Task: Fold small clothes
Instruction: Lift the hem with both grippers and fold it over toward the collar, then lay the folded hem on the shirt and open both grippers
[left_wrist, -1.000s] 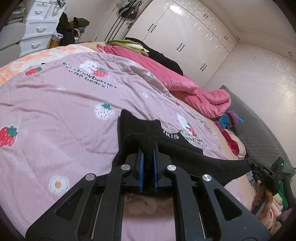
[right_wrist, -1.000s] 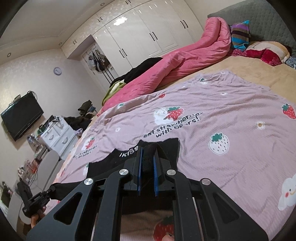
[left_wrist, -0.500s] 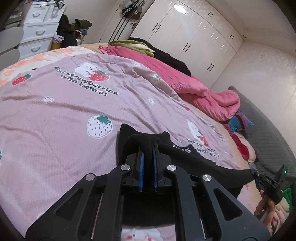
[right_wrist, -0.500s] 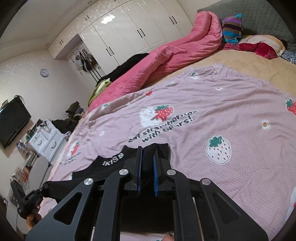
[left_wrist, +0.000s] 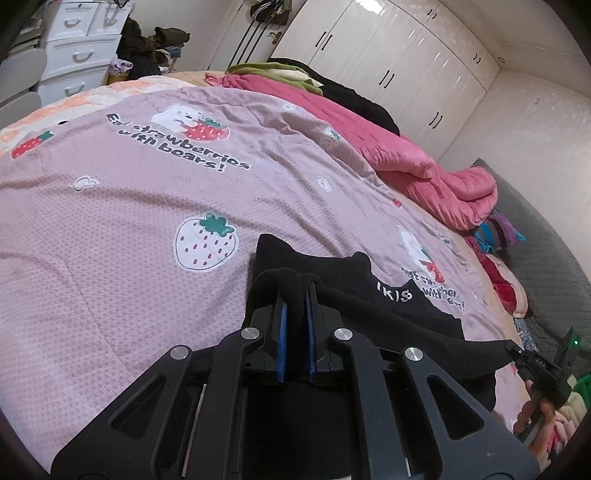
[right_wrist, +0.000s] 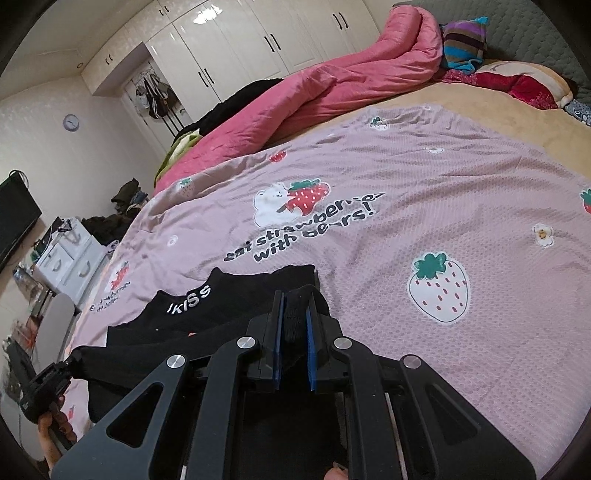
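Bedroom setting: bed covered by a mauve strawberry-and-bear print blanket (left_wrist: 140, 229), white glossy wardrobe doors (left_wrist: 388, 62) along the far wall.

Left claw (left_wrist: 294, 317): I read both blue-padded jaws as narrow, pinched on a bunched fold of the small black knit garment with white "IKISS" lettering (left_wrist: 391, 306). The fabric wraps over the fingertips and drapes back across the claw body.

Right claw (right_wrist: 293, 321): same condition, jaws close together with a ribbed black edge of the garment (right_wrist: 207, 306) clamped between the blue pads.

From the left wrist view, I see the garment stretched in a taut band to the right, ending at the right claw (left_wrist: 517, 354), which is gripped by a bare hand (left_wrist: 535, 410) at the frame edge. From the right wrist view, the band runs left to the left claw (right_wrist: 70, 363). The upper edge is lifted between the two claws; the lower part with the lettering lies on the blanket near the bed's front edge.

Further out: rumpled pink quilt (right_wrist: 332, 85) along the far side of the bed, striped multicolour pillow (right_wrist: 463, 42) by the grey quilted headboard (right_wrist: 528, 33), white chest of drawers (left_wrist: 77, 48) off the bed's foot, round wall clock (right_wrist: 71, 122), dark wall-mounted screen (right_wrist: 14, 218).
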